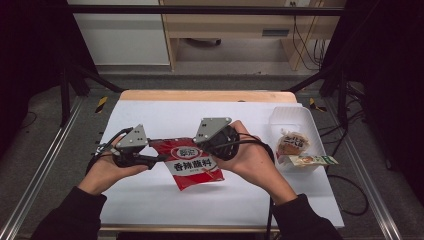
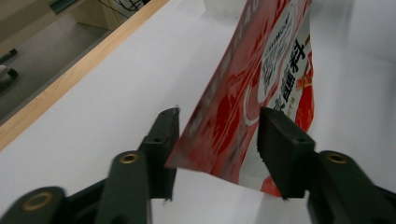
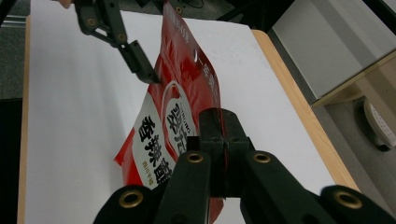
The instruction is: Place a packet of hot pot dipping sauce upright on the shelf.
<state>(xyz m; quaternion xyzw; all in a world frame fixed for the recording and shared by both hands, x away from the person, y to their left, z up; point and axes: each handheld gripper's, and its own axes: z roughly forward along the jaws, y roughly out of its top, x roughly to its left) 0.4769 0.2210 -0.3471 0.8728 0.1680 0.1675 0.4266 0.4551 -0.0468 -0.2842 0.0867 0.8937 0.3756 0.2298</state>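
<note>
Red seasoning pouch (image 1: 192, 166) hangs tilted above the middle of the white counter (image 1: 150, 115), held between both hands. Right claw (image 3: 220, 140) is clenched on the pouch's edge, its jaws pressed together over the foil. Left claw (image 2: 217, 140) straddles the opposite edge with its jaws spread, a gap on each side of the foil. Well to the right sits a clear plastic tray (image 1: 292, 117) holding two small wrapped snacks (image 1: 291, 142).
</note>
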